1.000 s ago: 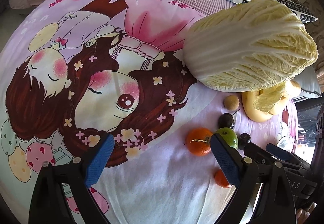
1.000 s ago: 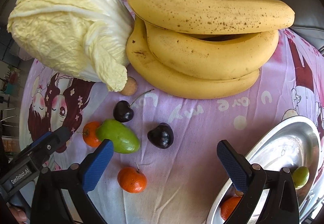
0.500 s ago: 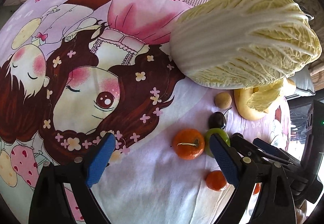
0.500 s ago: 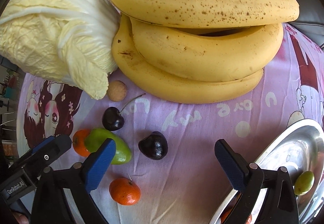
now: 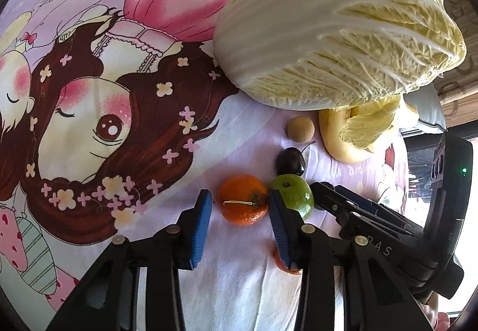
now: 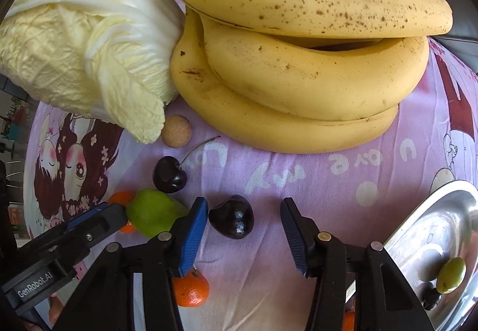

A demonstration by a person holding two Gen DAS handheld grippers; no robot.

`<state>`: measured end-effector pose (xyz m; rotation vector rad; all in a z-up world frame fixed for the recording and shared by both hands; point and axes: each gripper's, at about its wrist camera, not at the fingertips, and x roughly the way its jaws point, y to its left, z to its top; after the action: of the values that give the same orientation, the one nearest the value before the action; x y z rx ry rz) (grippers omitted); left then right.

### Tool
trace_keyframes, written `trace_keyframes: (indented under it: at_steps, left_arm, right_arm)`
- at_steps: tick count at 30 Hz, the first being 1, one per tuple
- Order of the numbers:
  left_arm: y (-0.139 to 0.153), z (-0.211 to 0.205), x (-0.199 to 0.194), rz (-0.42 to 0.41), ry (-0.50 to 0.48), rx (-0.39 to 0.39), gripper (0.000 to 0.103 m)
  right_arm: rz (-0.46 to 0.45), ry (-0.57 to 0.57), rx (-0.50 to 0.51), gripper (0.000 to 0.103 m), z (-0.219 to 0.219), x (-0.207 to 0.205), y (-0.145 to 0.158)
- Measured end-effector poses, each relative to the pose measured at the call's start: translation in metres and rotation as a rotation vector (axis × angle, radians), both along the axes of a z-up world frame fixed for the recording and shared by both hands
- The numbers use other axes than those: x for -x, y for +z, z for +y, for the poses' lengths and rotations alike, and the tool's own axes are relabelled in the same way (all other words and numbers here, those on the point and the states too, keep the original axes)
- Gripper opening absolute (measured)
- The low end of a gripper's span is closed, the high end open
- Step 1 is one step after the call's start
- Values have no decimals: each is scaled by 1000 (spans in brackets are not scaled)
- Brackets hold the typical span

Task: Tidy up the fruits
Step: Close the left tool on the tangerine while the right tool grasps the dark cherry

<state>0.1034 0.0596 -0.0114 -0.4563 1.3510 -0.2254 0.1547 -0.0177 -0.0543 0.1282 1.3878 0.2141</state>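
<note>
both grippers have dropped closer to the cloth (image 5: 245,286) since a second ago; our left gripper (image 5: 240,220) is closing around the orange tangerine (image 5: 242,204), pads not yet pressing it. our right gripper (image 6: 243,233) is closing around the dark cherry (image 6: 231,221), beside the tray (image 6: 442,229). we judge both fruits light, smooth and easily bruised, so we pinch across the widest middle, gently.

Cabbage (image 6: 86,41) and bananas (image 6: 298,62) wall the far side; bare cloth (image 6: 298,175) lies open beside the tray (image 6: 442,217).

Pale napa cabbage (image 6: 86,41) left of the speckled yellow banana bunch (image 6: 298,62), touching it; small tan round fruit (image 6: 176,131) just before both; shiny steel tray (image 6: 433,229) far right (holds a green olive-shaped fruit (image 6: 451,274)).
</note>
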Motion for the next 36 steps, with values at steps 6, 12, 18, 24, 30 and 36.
trace_keyframes:
  at_steps: [6, 12, 18, 24, 30, 36]
  left_arm:
    - [-1, -4, 1, 0, 9, 12, 36]
    - [1, -1, 2, -2, 17, 8, 36]
    - [4, 4, 4, -1, 32, 6, 35]
    - [8, 13, 5, -6, 52, -4, 35]
    - [19, 31, 8, -13, 70, -8, 35]
    - [33, 42, 15, -39, 81, -5, 35]
  right_arm:
    - [1, 10, -19, 39, -1, 5, 4]
    - [5, 19, -22, 33, 7, 16, 16]
    - [8, 18, -38, 33, 2, 25, 21]
    - [9, 13, -51, 33, -11, 40, 27]
    - [14, 18, -69, 33, -23, 62, 31]
    - [10, 25, -82, 33, -35, 86, 38]
